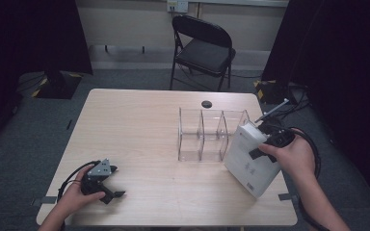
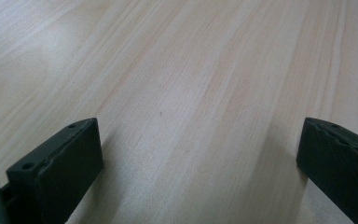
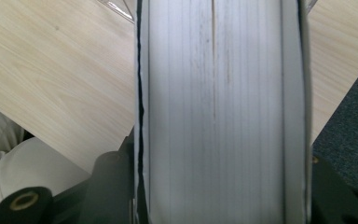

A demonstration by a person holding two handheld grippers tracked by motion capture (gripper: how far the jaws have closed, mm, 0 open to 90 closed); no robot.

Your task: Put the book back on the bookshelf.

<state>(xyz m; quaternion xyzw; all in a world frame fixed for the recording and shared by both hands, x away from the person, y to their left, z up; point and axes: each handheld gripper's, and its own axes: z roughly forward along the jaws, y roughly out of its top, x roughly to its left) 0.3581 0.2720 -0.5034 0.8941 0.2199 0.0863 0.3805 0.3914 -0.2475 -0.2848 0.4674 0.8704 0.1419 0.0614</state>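
A thick white book (image 1: 250, 159) is held tilted over the table's right edge, just right of a clear acrylic divider rack (image 1: 202, 134). My right gripper (image 1: 261, 143) is shut on the book, one jaw on each cover. In the right gripper view the book's page edge (image 3: 219, 112) runs up between the jaws of my right gripper (image 3: 219, 191), with a corner of the rack (image 3: 116, 7) beyond it. My left gripper (image 1: 116, 182) rests near the table's front left corner, open. In the left gripper view my left gripper (image 2: 200, 140) has nothing but bare wood between its jaws.
The light wooden table (image 1: 135, 125) has a small dark round hole (image 1: 206, 104) behind the rack. A black folding chair (image 1: 204, 48) stands beyond the far edge. Dark curtains hang at both sides. A person's white-clad leg (image 3: 9, 158) is under the table edge.
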